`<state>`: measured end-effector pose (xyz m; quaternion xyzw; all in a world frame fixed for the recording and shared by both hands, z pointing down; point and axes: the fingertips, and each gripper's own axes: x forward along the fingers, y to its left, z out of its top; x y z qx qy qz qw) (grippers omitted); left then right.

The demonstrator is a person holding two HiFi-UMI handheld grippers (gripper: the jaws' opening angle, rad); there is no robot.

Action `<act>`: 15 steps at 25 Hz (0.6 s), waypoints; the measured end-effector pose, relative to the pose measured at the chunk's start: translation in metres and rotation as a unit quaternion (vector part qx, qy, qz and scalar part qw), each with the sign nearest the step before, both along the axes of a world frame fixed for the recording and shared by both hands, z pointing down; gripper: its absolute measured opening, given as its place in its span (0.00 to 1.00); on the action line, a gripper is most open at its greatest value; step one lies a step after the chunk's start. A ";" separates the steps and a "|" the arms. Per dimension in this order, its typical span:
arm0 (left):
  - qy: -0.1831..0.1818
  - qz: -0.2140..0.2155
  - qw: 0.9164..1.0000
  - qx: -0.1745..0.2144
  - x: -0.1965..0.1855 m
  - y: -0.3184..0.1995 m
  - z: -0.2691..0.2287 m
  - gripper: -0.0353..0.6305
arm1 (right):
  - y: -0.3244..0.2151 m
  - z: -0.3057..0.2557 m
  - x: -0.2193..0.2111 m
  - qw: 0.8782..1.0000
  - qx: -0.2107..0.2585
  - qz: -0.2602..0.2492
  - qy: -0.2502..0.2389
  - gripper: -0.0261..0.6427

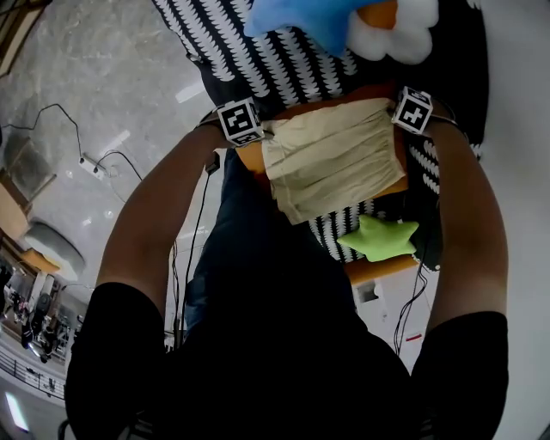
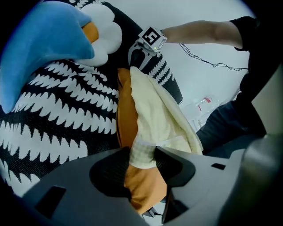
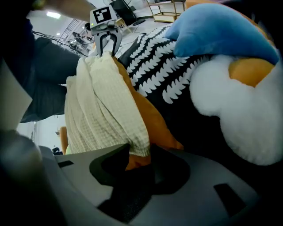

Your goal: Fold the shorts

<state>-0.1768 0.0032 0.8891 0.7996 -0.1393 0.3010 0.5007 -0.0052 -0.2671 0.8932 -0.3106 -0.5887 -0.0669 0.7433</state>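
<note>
The cream waffle-weave shorts [image 1: 331, 168] lie folded on an orange cushion [image 1: 250, 160], which rests on a black-and-white patterned cover [image 1: 284, 60]. My left gripper [image 1: 258, 136] is at the shorts' far left corner and my right gripper [image 1: 402, 120] at the far right corner. In the left gripper view the jaws [image 2: 142, 152] are shut on a corner of the shorts [image 2: 154, 114], and the fabric fills the gap. The right gripper [image 3: 139, 152] likewise pinches the hem of the shorts [image 3: 101, 110] just above the orange cushion [image 3: 152, 121].
A blue, white and orange plush toy [image 1: 344, 21] lies just beyond the shorts. A green star plush [image 1: 378, 238] sits near their front edge. Cables [image 1: 193, 249] trail over the pale floor [image 1: 103, 94], and the person's dark trousers [image 1: 258, 258] fill the middle.
</note>
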 end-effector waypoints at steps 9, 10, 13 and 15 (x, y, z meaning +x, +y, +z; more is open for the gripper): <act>-0.022 0.006 1.000 0.014 -0.015 -0.001 0.000 0.13 | -0.001 0.000 0.007 1.000 0.009 -0.025 0.006 0.10; -0.029 -0.002 0.999 0.016 -0.020 -0.003 -0.001 0.13 | -0.003 -0.003 0.005 1.000 0.012 -0.025 0.001 0.09; -0.050 -0.024 0.998 0.021 -0.035 -0.007 -0.008 0.12 | -0.009 -0.014 -0.002 0.999 0.027 -0.027 -0.020 0.09; -0.064 -0.034 0.997 0.028 -0.043 -0.010 -0.016 0.12 | -0.015 -0.024 -0.008 0.998 0.042 -0.027 -0.036 0.09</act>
